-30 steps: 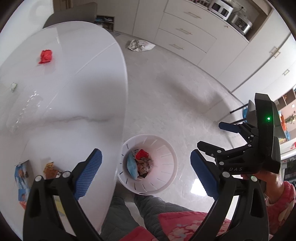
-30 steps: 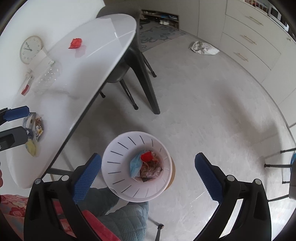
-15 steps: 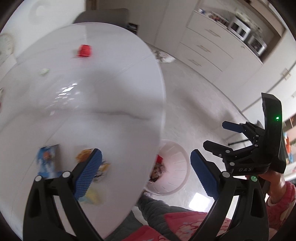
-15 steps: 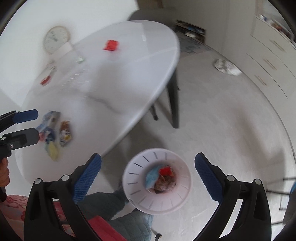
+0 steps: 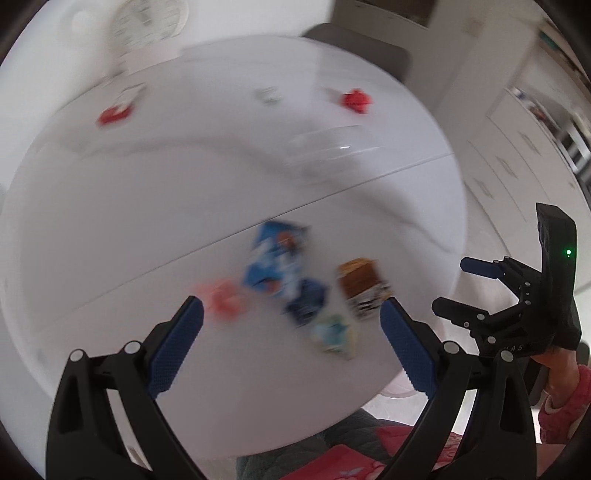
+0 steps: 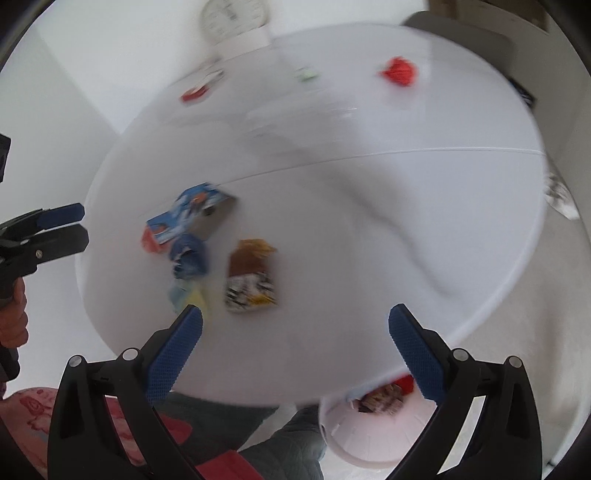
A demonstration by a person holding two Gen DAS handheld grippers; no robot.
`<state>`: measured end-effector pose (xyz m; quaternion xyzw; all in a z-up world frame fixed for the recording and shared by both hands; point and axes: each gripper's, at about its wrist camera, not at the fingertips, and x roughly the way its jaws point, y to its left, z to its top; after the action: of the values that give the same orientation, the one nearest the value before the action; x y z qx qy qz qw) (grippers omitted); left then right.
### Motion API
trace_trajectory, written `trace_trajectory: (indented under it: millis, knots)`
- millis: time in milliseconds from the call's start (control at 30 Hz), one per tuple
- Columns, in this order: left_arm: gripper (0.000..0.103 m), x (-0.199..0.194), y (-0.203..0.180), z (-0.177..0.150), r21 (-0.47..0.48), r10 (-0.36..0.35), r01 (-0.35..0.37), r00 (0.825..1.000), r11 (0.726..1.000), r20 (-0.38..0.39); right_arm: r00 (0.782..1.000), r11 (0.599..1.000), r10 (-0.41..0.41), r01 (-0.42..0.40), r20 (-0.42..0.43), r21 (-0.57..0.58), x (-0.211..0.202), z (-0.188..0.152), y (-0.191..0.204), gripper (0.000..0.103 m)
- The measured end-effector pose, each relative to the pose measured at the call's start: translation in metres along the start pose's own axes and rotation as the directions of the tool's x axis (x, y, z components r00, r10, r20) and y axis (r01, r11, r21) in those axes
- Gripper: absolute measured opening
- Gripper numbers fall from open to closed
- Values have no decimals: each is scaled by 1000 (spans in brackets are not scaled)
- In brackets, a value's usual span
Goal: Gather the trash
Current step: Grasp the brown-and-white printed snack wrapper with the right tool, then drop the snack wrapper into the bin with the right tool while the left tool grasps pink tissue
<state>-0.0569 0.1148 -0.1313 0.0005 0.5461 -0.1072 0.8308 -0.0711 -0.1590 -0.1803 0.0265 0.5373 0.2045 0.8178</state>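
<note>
A cluster of wrappers lies on the white table (image 5: 147,206) near its front edge: a blue packet (image 5: 275,258) (image 6: 188,214), a brown-and-white snack wrapper (image 5: 364,288) (image 6: 251,277), a dark blue wrapper (image 5: 306,301) (image 6: 190,258), a pale yellow one (image 5: 334,332) (image 6: 186,295) and a pink scrap (image 5: 223,301). My left gripper (image 5: 291,343) is open and empty just before them. My right gripper (image 6: 295,347) is open and empty over the table edge. The white bin (image 6: 369,432) holds trash, partly under the table.
Far on the table lie a red crumpled wrapper (image 5: 356,100) (image 6: 399,72), a red-and-white packet (image 5: 118,109) (image 6: 201,88) and a small green scrap (image 6: 306,74). A clock (image 6: 232,16) stands against the wall. Cabinets (image 5: 517,147) line the right. Both views are motion-blurred.
Both grippers have swung from above the bin on the floor up and left toward the table. The wrapper cluster now sits close ahead. Both stay open.
</note>
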Motion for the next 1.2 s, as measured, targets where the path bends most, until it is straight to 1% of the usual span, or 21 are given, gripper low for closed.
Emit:
trace_trajectory:
  millis: [133,200,400,433,467,500,533,567,600,633,733,800,833,900,1033,1100,1133,1200]
  knots:
    - [92,1,24,-17,-76,21,-22,1000,997,-14,999,999,0,-1,-34,-49,26,12,22,99]
    - [92,3,32,-24,-103,33,-35,999,994,-19,999,999,-8,5,-48,-53,38,19,29,94]
    - [92,7,51,-37,-150,47,-49,999,987,-22,993,995,-64,56,-102,-82,64,23,42,74]
    - [92,9,54,-38,-154,48,-51,999,987,-21,991,994,-76,66,-107,-92,67,23,45,68]
    - [92,11,57,-38,-158,53,-56,998,986,-22,990,992,-87,76,-111,-102,69,22,47,64]
    - [92,13,58,-38,-159,56,-59,998,985,-23,989,989,-104,91,-106,-118,70,21,50,64]
    - [92,16,59,-38,-160,59,-62,998,985,-24,987,985,-120,106,-104,-135,71,21,54,59]
    - [92,19,61,-38,-160,60,-63,998,985,-26,986,982,-132,116,-103,-147,72,21,56,51]
    - [92,23,62,-37,-158,60,-64,998,985,-28,985,979,-143,126,-100,-160,72,21,59,46]
    - [92,28,62,-36,-152,63,-66,998,986,-28,984,978,-146,128,-100,-164,72,22,60,37]
    - [90,42,60,-34,-128,79,-82,996,988,-34,986,980,-138,122,-95,-158,72,22,63,32]
    - [83,55,59,-31,-116,86,-90,996,989,-39,988,983,-122,107,-99,-147,70,21,62,32]
    - [82,59,58,-29,-114,88,-93,995,989,-43,988,985,-115,101,-100,-137,67,21,60,32]
    - [75,71,57,-26,-107,87,-91,995,990,-47,989,988,-104,92,-101,-124,63,24,52,32]
    - [65,92,56,-21,-95,98,-103,993,990,-60,991,991,-93,84,-92,-101,50,26,42,32]
    - [54,98,56,-20,-89,99,-104,993,991,-60,993,994,-82,74,-86,-85,46,31,34,32]
    - [52,101,57,-20,-89,99,-104,993,991,-58,994,995,-75,69,-82,-76,43,32,33,32]
    - [40,103,59,-19,-95,101,-105,994,990,-52,996,997,-52,48,-70,-54,36,33,29,32]
